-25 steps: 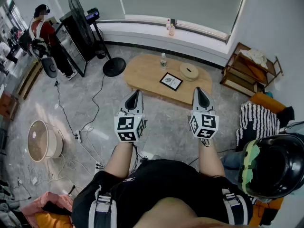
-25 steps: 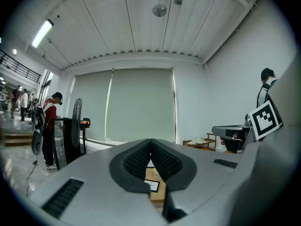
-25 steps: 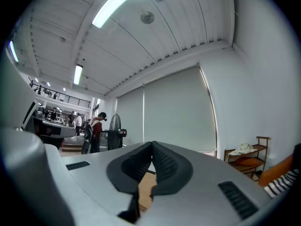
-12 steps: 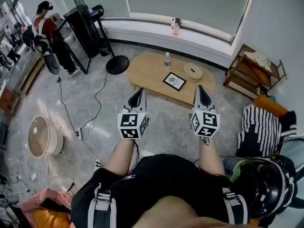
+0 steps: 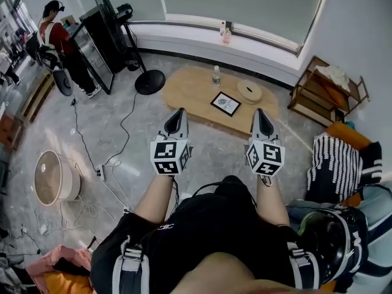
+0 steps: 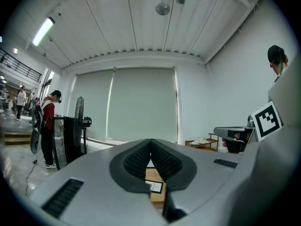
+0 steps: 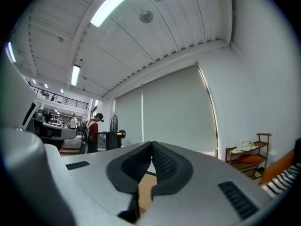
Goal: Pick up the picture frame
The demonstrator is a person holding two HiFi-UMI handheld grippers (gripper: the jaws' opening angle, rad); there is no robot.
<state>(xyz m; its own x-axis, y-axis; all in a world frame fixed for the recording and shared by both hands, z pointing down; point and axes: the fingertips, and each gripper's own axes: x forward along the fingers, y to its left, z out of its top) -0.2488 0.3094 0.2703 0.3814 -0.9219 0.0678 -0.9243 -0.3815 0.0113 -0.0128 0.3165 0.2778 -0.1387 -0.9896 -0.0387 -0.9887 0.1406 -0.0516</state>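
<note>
Pointing level toward picture frame [image 5: 224, 103]: left tool [image 5: 180, 111], right tool [image 5: 260, 111], jaws together.

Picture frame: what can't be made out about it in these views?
- Head view: picture frame too small; its image is unreadable.
- Left gripper view: shut left tool covers most of the frame; only a corner shows.
- Right gripper view: shut right tool hides the frame; only table wood shows.
</note>
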